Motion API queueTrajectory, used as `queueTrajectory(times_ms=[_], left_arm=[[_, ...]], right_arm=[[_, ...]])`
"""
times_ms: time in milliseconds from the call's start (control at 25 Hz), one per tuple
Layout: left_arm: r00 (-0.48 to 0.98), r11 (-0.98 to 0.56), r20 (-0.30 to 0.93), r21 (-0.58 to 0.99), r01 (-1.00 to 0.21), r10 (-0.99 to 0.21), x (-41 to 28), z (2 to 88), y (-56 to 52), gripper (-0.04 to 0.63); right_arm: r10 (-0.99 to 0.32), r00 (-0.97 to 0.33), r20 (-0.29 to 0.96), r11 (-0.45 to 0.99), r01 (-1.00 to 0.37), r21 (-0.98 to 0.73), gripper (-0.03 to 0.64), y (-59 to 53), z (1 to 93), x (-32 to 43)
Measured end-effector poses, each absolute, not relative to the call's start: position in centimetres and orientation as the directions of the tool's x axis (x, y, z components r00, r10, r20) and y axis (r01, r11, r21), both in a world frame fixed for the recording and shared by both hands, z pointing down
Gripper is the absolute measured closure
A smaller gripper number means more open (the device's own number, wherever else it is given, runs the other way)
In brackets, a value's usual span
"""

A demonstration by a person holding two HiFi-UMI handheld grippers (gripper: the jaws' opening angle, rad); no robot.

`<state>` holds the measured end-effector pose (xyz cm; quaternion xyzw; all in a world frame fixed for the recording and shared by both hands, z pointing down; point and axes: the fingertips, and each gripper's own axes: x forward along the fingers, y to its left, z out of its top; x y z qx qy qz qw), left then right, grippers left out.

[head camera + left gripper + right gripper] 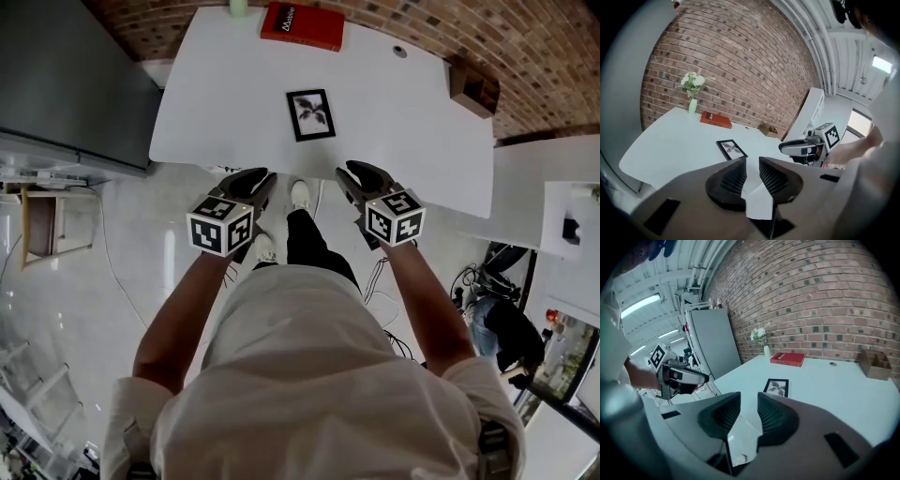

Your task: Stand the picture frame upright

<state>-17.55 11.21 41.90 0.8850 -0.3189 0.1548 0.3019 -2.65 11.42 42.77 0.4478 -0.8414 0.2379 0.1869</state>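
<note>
The black picture frame (310, 114) lies flat, face up, near the front middle of the white table (403, 112). It also shows as the flat frame (731, 149) in the left gripper view and as the flat frame (777, 387) in the right gripper view. My left gripper (260, 178) hovers off the table's front edge, to the frame's near left, open and holding nothing. My right gripper (352, 172) hangs at the same height to the near right, open too. Both are short of the frame and touch nothing.
A red book (302, 25) lies at the table's far edge, with a green vase of white flowers (693, 104) to its left. A small wooden box (473, 89) sits at the far right corner. A brick wall runs behind; a grey cabinet (66, 84) stands left.
</note>
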Motion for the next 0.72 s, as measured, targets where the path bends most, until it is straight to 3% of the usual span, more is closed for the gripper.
queueTrajectory(times_ms=[720], left_arm=[[0.678,-0.513,0.621,0.463,-0.722,-0.393,-11.2,50.3,-1.2,0.511]], right_arm=[[-0.534,-0.569,0.625,0.471,-0.814,-0.339,0.502,-2.9,51.0,1.9]])
